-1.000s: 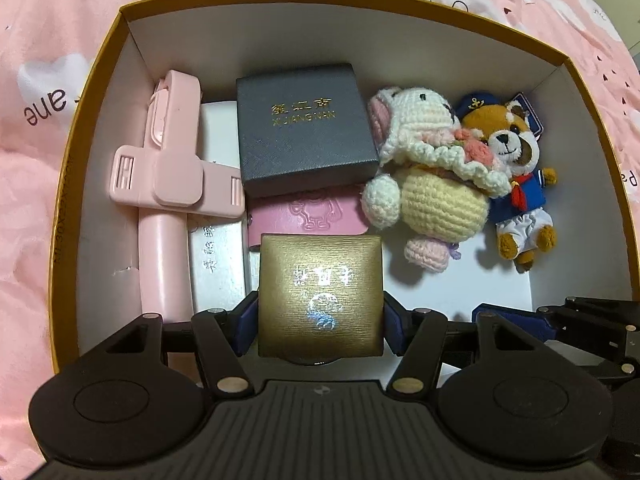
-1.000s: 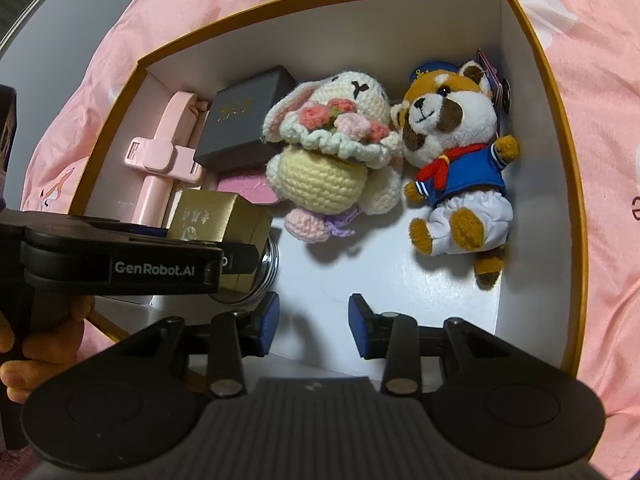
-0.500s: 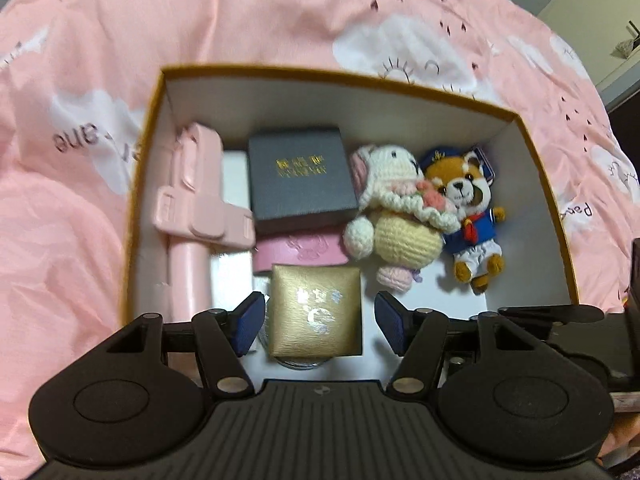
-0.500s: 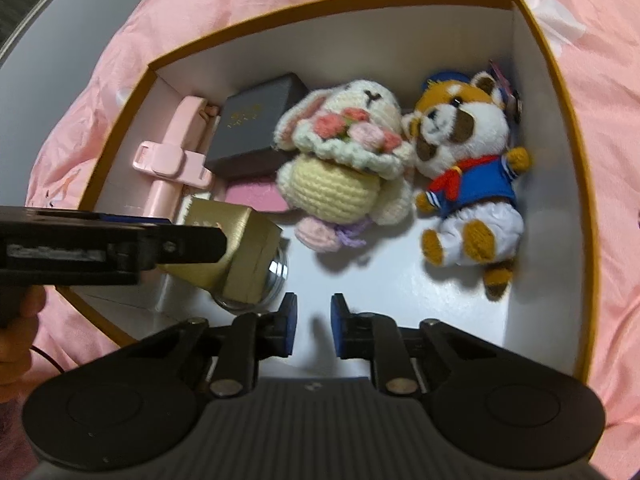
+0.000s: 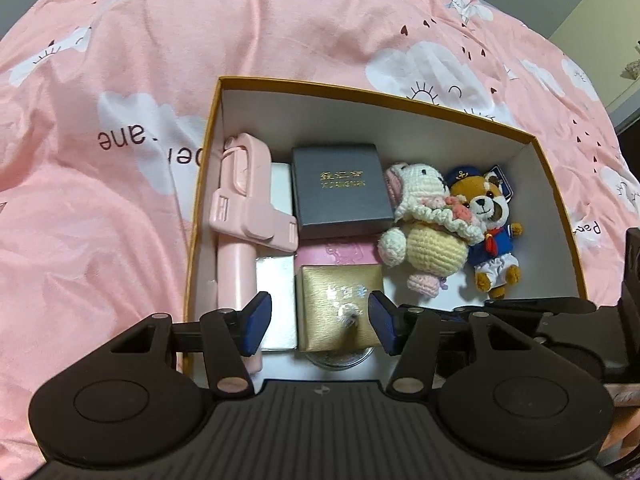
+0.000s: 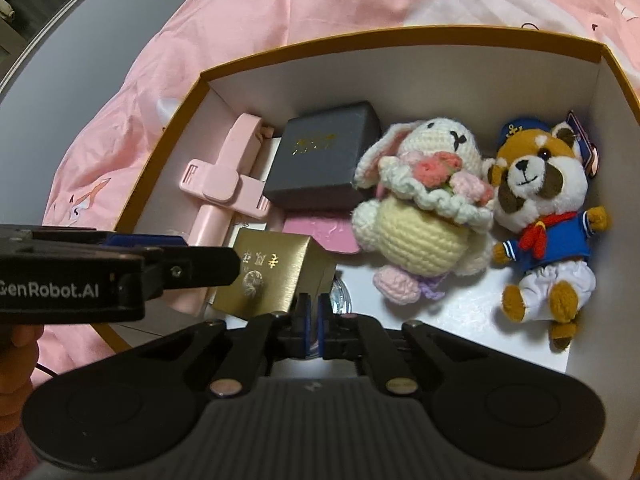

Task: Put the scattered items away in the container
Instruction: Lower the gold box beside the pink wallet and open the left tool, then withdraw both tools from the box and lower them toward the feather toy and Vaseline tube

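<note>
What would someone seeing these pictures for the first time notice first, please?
Probably the two soft toys lying side by side at the right of the gold-rimmed box: a crocheted bunny holding pink flowers and a plush in a sailor suit. Next, the shiny gold box at the near edge, between the open fingers of the left hand-held gripper, with a dark grey box behind it.
</note>
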A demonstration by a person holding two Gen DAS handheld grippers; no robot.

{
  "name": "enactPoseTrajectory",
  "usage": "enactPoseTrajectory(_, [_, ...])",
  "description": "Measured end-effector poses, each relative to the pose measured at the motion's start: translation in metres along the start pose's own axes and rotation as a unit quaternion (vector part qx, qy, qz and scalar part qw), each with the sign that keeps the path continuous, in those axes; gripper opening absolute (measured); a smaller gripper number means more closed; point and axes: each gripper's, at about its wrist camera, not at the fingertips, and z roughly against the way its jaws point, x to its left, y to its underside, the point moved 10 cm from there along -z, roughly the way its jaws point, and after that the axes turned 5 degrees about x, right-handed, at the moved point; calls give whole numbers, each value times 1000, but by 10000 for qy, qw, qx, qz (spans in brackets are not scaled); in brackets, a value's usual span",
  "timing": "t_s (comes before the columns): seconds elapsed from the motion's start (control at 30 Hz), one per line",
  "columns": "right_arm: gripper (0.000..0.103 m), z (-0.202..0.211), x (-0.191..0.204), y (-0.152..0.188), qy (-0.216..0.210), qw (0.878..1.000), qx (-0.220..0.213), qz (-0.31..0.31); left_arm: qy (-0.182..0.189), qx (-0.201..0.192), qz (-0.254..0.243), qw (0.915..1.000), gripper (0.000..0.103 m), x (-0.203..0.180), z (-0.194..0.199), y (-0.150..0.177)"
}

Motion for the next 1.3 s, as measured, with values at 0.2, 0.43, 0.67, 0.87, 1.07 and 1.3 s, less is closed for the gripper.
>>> enactPoseTrajectory(0.2, [11,18,-3,3,-4,9998,-149,-148,10,-226,-82,9997,63,-3,15,6])
enactPoseTrajectory(0.43, [31,55,9,15,-10,9984,-561,-88,10,-549,-306,9980,63,-13,47,23])
enactPoseTrajectory(0.67, [50,103,17,39,358,9911,-1266,189,240,-1283,-921,9872,66,-32,89,59])
enactPoseTrajectory(0.87, [51,131,16,74,592,9837,-1667,332,211,-1601,-1220,9793,67,-38,109,100])
enactPoseTrajectory(1.07, [54,142,6,119,731,9821,-1731,147,370,-1599,-1552,9742,68,-46,113,149])
enactPoseTrajectory(1.3, [53,135,-9,172,802,9869,-1396,-84,148,-1347,-1794,9744,65,-44,94,197])
